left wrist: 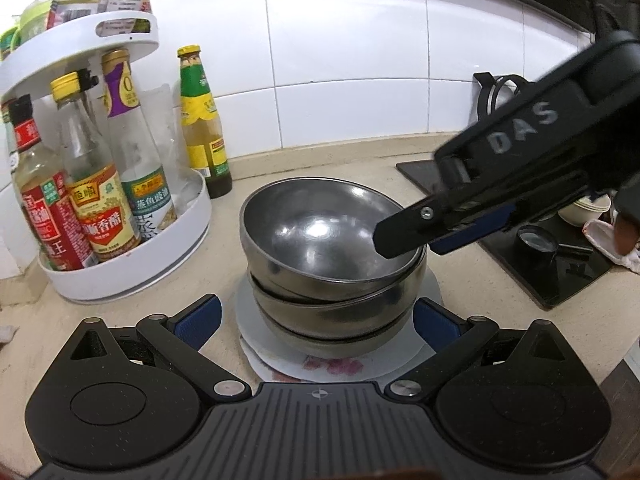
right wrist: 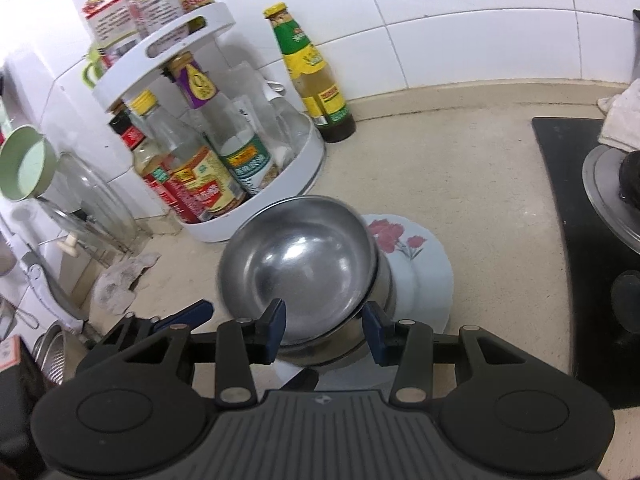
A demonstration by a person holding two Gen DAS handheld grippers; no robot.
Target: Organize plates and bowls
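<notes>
The right gripper (left wrist: pixel 404 240) is black plastic with blue finger pads (white "DAS" lettering, one silver screw).

Three steel bowls (left wrist: pixel 332 240) — one plate (right wrist: pixel 416 264)

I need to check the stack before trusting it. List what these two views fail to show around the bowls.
- Right gripper, both views: jaws astride the top bowl rim; whether the pads press it cannot be told.
- Bowl count: lower rims overlap, and the top bowl is blurred in the right wrist view.
- Plate: middle hidden under the bowls; near edge cut by the left gripper body in its view.
- Bottle label: too small.
</notes>
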